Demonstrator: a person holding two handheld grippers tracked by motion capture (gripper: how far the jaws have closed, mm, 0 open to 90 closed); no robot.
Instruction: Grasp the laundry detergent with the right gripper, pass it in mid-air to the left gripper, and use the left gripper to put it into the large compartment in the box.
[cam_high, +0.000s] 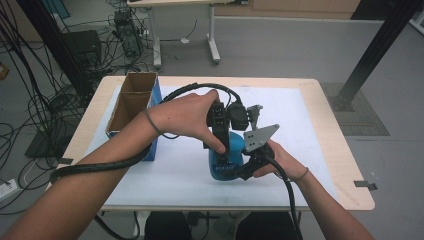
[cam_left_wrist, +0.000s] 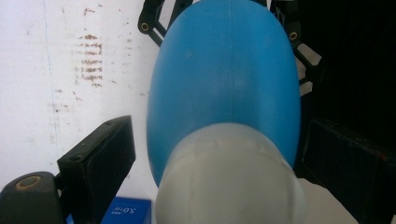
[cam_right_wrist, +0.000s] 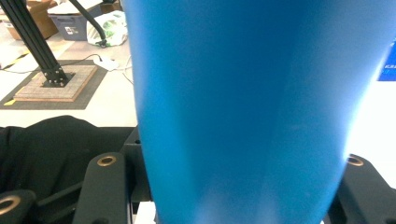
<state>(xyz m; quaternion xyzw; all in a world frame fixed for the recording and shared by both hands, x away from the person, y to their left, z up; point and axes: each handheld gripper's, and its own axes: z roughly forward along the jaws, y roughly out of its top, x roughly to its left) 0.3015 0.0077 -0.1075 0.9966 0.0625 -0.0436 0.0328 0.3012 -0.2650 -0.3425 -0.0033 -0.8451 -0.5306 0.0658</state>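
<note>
High view: a wooden counter (cam_high: 345, 165) with a white mat (cam_high: 165, 175) over most of its top stands on a grey floor (cam_high: 300, 45). Cables (cam_high: 30, 100) sprawl over the floor at nine o'clock, a second desk's legs (cam_high: 212, 40) stand at twelve, and a black frame post (cam_high: 372, 50) rises at two o'clock. An open cardboard box (cam_high: 132, 100) with a blue side sits on the counter at ten o'clock.

A blue bottle (cam_high: 225, 162) stands near the counter's centre, between both hands. The right gripper (cam_high: 252, 157) comes in from four o'clock, its fingers clenched on the bottle's body; the right gripper view has the blue wall pressed between them. The left gripper (cam_high: 222, 135) points down over the bottle's pale cap (cam_left_wrist: 229, 182). In the left gripper view its fingers (cam_left_wrist: 100, 158) flank the cap and seem released, though the right one lies in shadow. The mat there shows brownish scuff marks (cam_left_wrist: 88, 60).
</note>
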